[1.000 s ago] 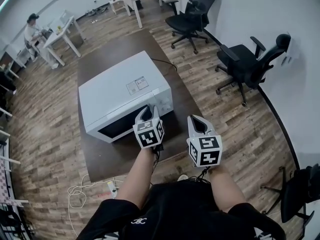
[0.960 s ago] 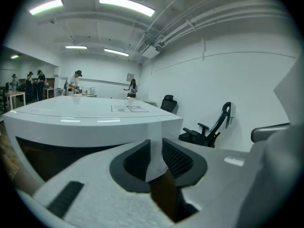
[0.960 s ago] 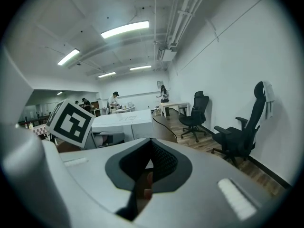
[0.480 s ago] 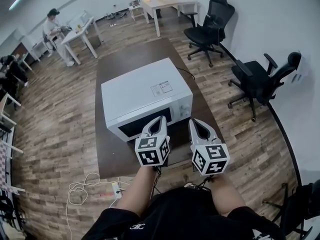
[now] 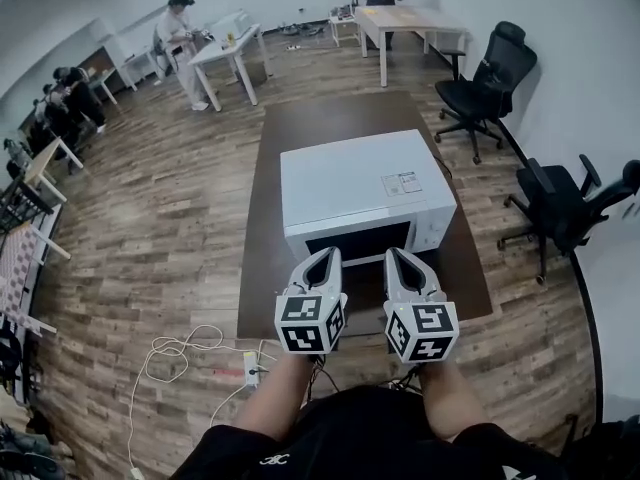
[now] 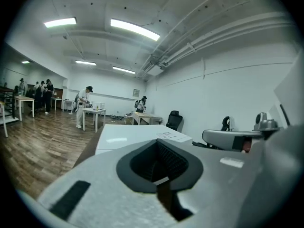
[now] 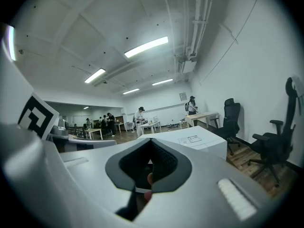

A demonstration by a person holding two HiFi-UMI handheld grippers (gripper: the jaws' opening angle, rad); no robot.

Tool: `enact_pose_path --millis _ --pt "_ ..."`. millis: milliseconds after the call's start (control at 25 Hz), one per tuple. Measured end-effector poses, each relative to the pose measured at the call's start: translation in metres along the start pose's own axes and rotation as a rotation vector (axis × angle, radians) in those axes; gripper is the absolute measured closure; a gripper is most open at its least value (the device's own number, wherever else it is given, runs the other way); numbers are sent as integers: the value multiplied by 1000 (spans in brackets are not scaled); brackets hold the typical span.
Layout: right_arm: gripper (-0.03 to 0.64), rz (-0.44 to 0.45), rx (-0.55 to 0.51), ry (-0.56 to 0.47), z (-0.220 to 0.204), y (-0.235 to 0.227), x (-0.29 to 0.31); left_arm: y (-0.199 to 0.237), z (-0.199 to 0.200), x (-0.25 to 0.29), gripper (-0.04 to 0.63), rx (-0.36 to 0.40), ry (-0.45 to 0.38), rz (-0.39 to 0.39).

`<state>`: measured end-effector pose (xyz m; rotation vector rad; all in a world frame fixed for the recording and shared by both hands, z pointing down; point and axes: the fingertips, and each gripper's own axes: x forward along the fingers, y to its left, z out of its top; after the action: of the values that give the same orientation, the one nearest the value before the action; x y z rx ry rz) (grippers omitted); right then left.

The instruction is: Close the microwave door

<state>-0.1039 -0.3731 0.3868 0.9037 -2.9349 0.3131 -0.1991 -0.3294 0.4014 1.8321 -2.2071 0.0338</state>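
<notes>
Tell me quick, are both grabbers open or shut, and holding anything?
Left gripper: shut, holding nothing.
Right gripper: shut, holding nothing.

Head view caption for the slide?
Door closed: left claw and right claw, both shut, held short of the white microwave.

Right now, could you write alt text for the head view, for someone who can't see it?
A white microwave sits on a dark brown table, its door apparently closed. Just in front, a person holds the left claw and right claw side by side, both shut and empty. Black office chairs stand at the right.
</notes>
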Motion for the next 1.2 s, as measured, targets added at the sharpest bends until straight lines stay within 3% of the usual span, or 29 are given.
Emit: enact_pose_path --millis 200,440,1200 --pt "609 31 -27 13 -6 40 10 38 1 -31 584 -16 -17 53" --pt "609 46 -49 33 -16 68 13 58 -3 -51 584 -16 -29 63" --pt "609 -1 -56 25 -20 81 5 62 -9 -63 584 -28 -13 13"
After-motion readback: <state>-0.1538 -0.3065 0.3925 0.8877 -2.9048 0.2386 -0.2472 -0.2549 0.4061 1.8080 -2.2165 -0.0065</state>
